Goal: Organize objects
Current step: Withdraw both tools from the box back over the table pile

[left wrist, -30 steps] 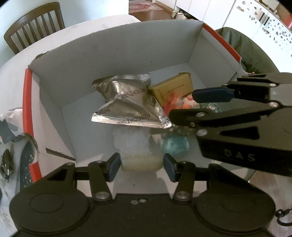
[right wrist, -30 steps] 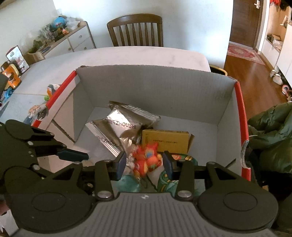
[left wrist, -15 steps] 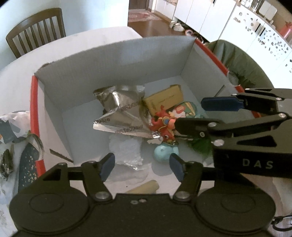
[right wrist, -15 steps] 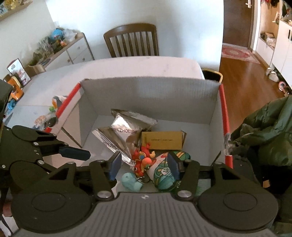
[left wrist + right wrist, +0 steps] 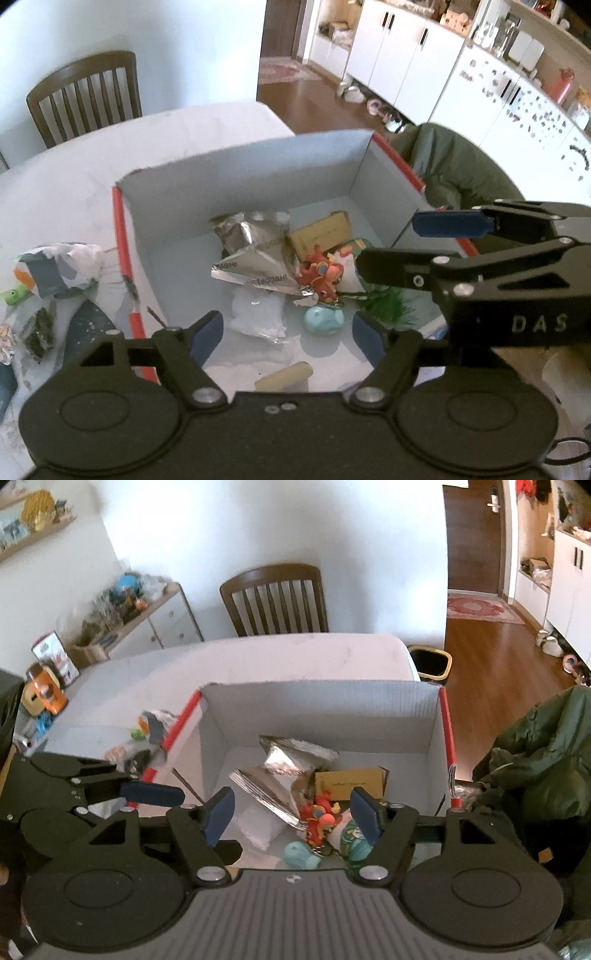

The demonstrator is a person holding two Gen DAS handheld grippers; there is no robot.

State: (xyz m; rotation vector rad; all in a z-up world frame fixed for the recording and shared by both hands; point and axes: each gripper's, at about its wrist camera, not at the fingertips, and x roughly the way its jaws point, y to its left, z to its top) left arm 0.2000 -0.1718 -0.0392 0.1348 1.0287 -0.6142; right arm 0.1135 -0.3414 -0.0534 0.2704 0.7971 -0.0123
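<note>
Inside a white cardboard box with red edges, crumpled silver foil packets are piled beside a flat yellow carton; a red-orange toy figure, a turquoise round toy and a clear plastic bag lie nearer.

The left gripper hangs above the cardboard box, jaws apart and empty. Inside lie a silver foil pouch, a yellow carton, a red toy and a teal ball. The right gripper reaches in from the right.

Foil packet lies left of small carton inside box.
</note>
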